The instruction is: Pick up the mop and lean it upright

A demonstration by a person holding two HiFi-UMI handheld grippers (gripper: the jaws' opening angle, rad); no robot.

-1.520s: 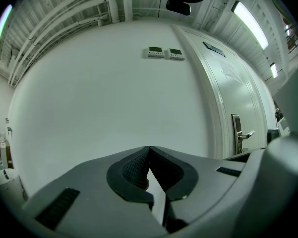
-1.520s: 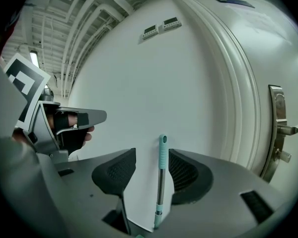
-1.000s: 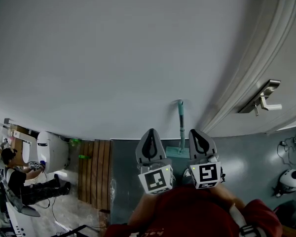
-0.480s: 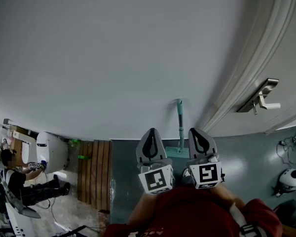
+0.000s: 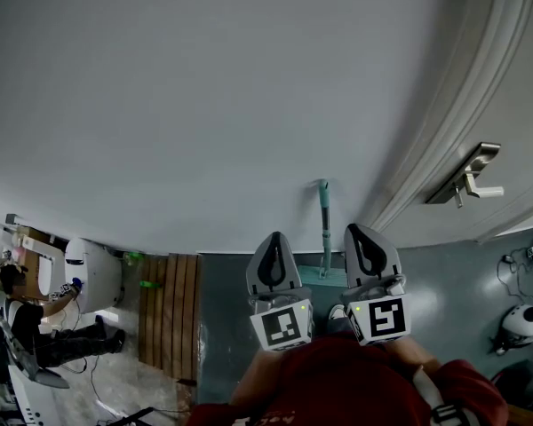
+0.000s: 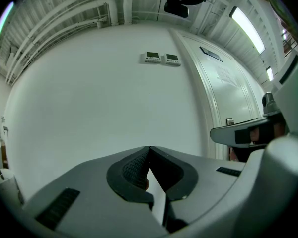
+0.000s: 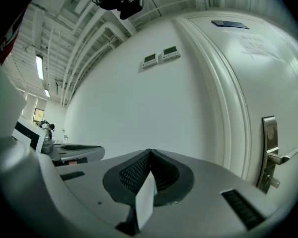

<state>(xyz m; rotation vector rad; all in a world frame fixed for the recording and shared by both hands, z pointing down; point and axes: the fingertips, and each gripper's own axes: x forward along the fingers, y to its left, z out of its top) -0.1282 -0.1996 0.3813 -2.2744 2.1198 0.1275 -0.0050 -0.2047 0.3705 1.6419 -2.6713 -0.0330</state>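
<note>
The mop [image 5: 324, 227] is found upright against the wall [image 5: 204, 105], between the left tool [image 5: 274, 240] and right tool [image 5: 359, 231], both closed and empty. It is judged light, rigid and smooth-shafted; a mid-shaft hold is advised.

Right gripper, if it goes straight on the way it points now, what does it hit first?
Most likely the bare white wall, just left of the door frame; nothing shows between the right gripper and it.
</note>
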